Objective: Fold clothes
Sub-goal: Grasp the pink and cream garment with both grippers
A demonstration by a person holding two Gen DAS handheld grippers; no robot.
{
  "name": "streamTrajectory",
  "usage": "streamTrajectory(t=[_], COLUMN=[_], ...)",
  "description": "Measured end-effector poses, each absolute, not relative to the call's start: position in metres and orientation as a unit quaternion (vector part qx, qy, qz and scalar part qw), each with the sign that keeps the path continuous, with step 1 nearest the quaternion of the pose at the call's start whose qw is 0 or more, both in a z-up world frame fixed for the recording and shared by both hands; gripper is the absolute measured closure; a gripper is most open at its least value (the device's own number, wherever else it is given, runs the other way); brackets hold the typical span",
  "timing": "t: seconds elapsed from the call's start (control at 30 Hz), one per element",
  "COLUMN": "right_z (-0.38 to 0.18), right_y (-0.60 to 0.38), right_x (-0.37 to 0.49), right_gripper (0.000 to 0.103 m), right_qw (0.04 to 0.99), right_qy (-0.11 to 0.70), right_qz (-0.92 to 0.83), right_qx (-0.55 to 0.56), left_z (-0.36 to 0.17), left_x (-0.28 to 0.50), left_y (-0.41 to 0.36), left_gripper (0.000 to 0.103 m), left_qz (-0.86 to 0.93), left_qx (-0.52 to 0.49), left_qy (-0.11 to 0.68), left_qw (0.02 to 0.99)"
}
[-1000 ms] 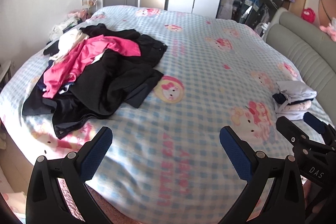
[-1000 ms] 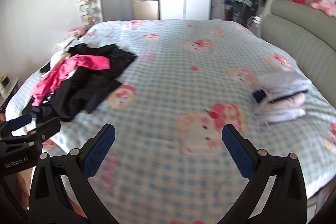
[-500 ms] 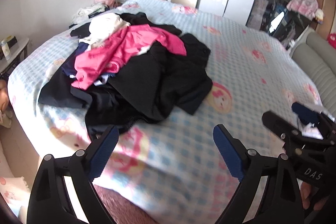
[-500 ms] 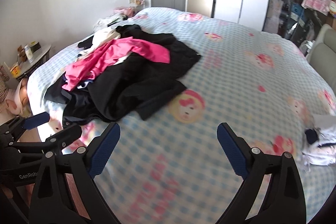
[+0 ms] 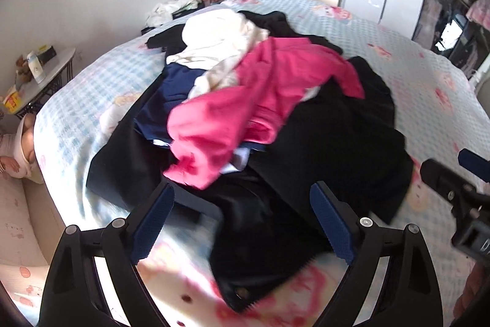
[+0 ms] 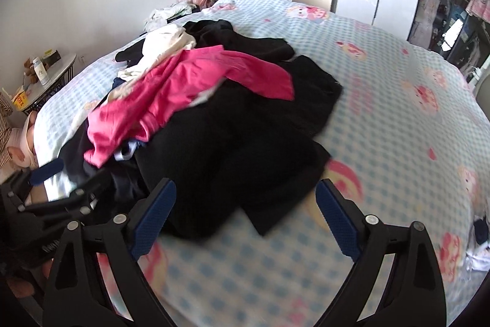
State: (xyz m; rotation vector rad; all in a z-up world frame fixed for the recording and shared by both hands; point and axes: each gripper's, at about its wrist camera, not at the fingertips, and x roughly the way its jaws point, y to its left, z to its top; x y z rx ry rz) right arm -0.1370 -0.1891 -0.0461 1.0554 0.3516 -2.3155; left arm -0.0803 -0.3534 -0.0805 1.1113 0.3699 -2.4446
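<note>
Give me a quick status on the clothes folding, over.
Left gripper and right gripper both open, empty, over the near edge of the clothes pile. Pink garment on top, black pieces under it. Nothing blocking the approach.

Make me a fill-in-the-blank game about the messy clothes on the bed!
1. The brightest garment on top of the clothes pile is ____.
2. Both the left tongs and the right tongs are ____, holding nothing.
3. The pile lies on a checked bedspread coloured white and ____.
4. The cream garment lies on the ____ side of the pile from the tongs.

Missing words: pink; open; blue; far
</note>
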Motion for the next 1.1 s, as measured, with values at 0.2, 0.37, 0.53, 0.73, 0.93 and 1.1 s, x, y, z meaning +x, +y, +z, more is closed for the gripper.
streamTrajectory(t=[0.2, 0.37, 0.53, 0.73, 0.93, 1.1], right_z=[-0.062, -0.087, -0.105, -0.122, -0.126, -0.122], right_y=[-0.274, -0.313, -0.324, -0.335, -0.343, -0.349], right_x=[-0.162, -0.174, -0.181, -0.186, -0.177, -0.173], right_gripper=[0.014, 0.020, 0.022, 0.036, 0.044, 0.020], right_qw=[0.304, 0.322, 0.348, 0.369, 0.403, 0.405], right_qy=[0.168, 0.186, 0.184, 0.175, 0.168, 0.173], right_qz=[-0.851, -0.826, -0.813, -0.794, -0.778, -0.784], right_qx=[0.395, 0.423, 0.429, 0.450, 0.451, 0.438], left_z=[-0.104, -0.120, -0.135, -0.146, -0.135, -0.120], left_x=[-0.103, -0.116, -0.123, -0.136, -0.125, -0.106], left_y=[-0.416, -0.445, -0.451, -0.448, -0.445, -0.462], left_gripper=[0.011, 0.011, 0.012, 0.046, 0.077, 0.078], left_qz=[-0.868, -0.865, -0.863, -0.864, -0.871, -0.875], left_qx=[0.406, 0.407, 0.415, 0.431, 0.414, 0.383], left_qy=[0.156, 0.186, 0.202, 0.202, 0.187, 0.228], left_qw=[0.240, 0.227, 0.208, 0.165, 0.186, 0.191])
